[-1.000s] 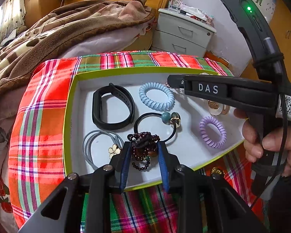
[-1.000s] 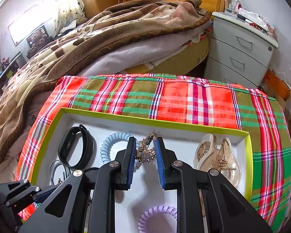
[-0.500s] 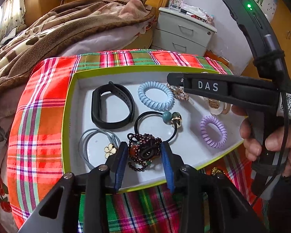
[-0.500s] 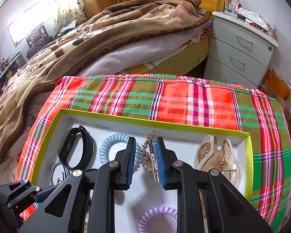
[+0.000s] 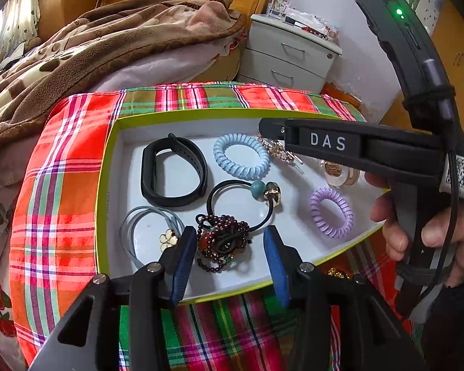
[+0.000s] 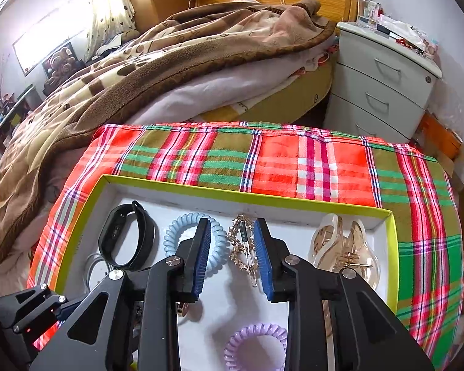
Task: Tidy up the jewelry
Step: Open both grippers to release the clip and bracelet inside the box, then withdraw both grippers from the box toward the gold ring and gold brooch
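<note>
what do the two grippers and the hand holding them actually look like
Both are black plastic with silver screws and ribbed blue pads: left gripper, right gripper. Seen side-on, the right gripper carries white "DAS" lettering, a QR sticker, a green light, and a black cable strapped to its handle. The bare hand meets a dark sleeve.

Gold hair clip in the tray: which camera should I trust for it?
The right wrist view. The gold hair clip lies whole and unobstructed on the tray floor, between the open fingers of the right gripper. In the left wrist view the clip is partly hidden behind that gripper's body.
</note>
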Available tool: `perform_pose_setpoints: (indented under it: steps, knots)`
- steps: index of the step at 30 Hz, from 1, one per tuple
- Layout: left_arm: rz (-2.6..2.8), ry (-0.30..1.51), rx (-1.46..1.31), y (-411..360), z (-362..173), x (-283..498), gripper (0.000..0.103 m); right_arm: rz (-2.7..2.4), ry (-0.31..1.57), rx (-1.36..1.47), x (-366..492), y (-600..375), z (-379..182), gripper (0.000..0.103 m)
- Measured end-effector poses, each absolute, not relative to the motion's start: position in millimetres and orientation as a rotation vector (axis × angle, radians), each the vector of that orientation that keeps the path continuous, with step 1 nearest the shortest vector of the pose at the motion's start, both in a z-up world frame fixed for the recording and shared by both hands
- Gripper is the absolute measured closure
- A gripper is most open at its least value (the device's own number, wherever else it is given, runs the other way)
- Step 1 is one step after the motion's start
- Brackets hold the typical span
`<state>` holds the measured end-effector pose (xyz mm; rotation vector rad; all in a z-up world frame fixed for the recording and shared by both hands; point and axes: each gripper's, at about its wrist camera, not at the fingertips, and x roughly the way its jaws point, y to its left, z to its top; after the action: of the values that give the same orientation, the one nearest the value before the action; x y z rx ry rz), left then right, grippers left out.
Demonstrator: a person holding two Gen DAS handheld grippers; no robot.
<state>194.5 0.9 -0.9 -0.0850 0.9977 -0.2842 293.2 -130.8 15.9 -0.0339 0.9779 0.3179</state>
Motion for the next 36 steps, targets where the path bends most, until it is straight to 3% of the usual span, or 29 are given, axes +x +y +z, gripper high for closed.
perform_pose_setpoints:
  steps: [11,12,13,15,36]
  knots:
    - [-0.276,0.963,-0.063,0,15,181,0.052,0.315,0.931,0.006,276,-140,31,0.072]
    - [-0.276,0.958,-0.060,0,17,179,0.052,0.320,0.922,0.013,273,-141,34,0.070]
    - [-0.275,0.954,-0.058,-1,19,177,0.052,0.324,0.913,0.025,269,-143,36,0.061]
    - [-0.267,0.941,-0.060,0,25,171,0.052,0.332,0.895,0.051,261,-148,42,0.051]
    - [-0.251,0.884,-0.054,21,37,86,0.052,0.318,0.754,0.100,139,-173,52,0.051]
